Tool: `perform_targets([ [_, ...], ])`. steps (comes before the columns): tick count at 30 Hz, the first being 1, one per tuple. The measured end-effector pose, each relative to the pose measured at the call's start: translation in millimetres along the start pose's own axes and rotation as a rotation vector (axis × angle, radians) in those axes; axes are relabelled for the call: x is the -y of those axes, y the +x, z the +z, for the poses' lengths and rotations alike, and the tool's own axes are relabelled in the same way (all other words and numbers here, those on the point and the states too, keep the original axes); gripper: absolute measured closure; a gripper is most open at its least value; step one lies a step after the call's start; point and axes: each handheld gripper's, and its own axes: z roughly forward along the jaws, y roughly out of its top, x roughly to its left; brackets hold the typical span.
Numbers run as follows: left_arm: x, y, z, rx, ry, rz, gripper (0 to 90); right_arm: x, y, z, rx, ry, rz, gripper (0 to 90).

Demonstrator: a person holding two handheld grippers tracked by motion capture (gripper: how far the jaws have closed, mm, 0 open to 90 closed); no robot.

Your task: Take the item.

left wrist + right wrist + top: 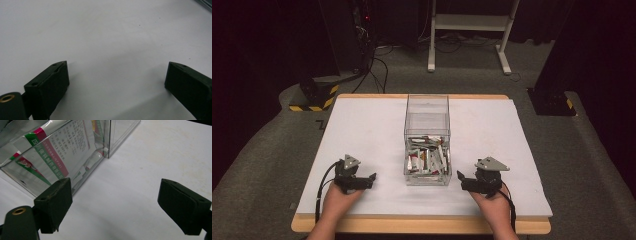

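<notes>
**Mia:** What are the two grippers doing?

**Tom:** The left gripper [371, 177] sits low on the white table [362, 130]. Its jaws are wide apart and hold nothing. The right gripper [460, 177] is the same, jaws spread with nothing between them. Both point in toward the middle.

**Mia:** Why there?

**Tom:** I think they are waiting on each side of the clear box [427, 142]. The box stands between them, just beside the right gripper and a bit farther from the left one. Being low and open looks like a ready pose.

**Mia:** What is in the box?

**Tom:** A pile of little packets [427, 159], shiny ones with red and green print. In the right gripper view one packet [57, 152] leans against the wall next to the left jaw.

**Mia:** Can the grippers get to them?

**Tom:** Not from the side. The wall is in the way. The box is tall and its top half holds no packets, so I guess a gripper must go up and come down from above.

**Mia:** Is there room to move?

**Tom:** Lots. The table is bare in front of the left gripper and out past the right one. But the near edge [422, 224] is close behind the hands.
</notes>
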Motion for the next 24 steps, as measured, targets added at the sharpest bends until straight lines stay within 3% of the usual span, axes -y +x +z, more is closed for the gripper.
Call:
perform_targets([
  [5, 0.1, -0.6, 0.3, 0.000, -0.005, -0.010, 5.6, -5.1, -0.1, 1.8, 0.004, 0.009, 0.005, 12.8],
  [24, 0.1, -0.7, 0.3, 0.000, -0.005, -0.011, 5.6, -27.6, -4.0, -6.6, 0.010, -0.051, 0.017, 13.2],
])
